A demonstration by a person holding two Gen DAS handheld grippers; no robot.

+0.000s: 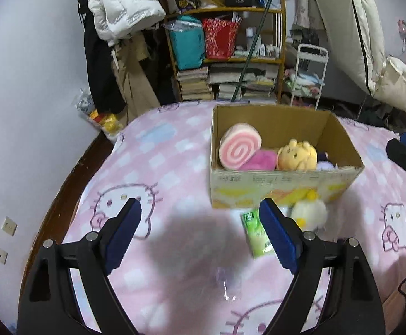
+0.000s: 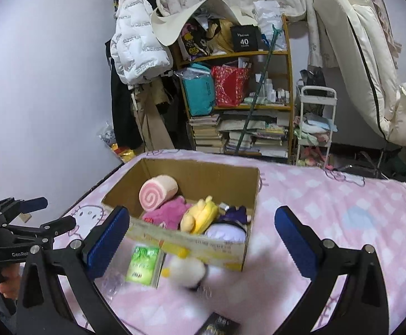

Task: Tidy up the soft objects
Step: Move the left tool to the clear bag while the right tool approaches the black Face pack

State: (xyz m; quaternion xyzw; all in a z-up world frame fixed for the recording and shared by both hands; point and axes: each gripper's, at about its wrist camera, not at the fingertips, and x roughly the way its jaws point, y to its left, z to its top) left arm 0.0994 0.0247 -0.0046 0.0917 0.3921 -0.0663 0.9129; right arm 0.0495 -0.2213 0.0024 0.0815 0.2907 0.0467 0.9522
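An open cardboard box (image 1: 283,184) (image 2: 203,244) stands on the pink bed. It holds a pink swirl roll plush (image 1: 240,146) (image 2: 158,191), a magenta plush (image 1: 261,160) (image 2: 166,213), a yellow plush (image 1: 297,155) (image 2: 200,217) and a purple one (image 2: 228,230). In front of the box lies a blurred white plush with yellow bits (image 1: 310,212) (image 2: 187,272), beside a green tissue packet (image 1: 256,233) (image 2: 143,263). My left gripper (image 1: 200,205) is open and empty, left of the white plush. My right gripper (image 2: 201,212) is open and empty above it.
A pink cat-print blanket (image 1: 152,167) covers the bed. A crumpled clear wrapper (image 1: 225,282) and a dark flat object (image 2: 219,323) lie near me. Behind the bed stand a cluttered bookshelf (image 1: 225,64), hanging coats (image 1: 124,14) and a white trolley (image 2: 314,128). A hand (image 2: 4,284) holds the left gripper's handle.
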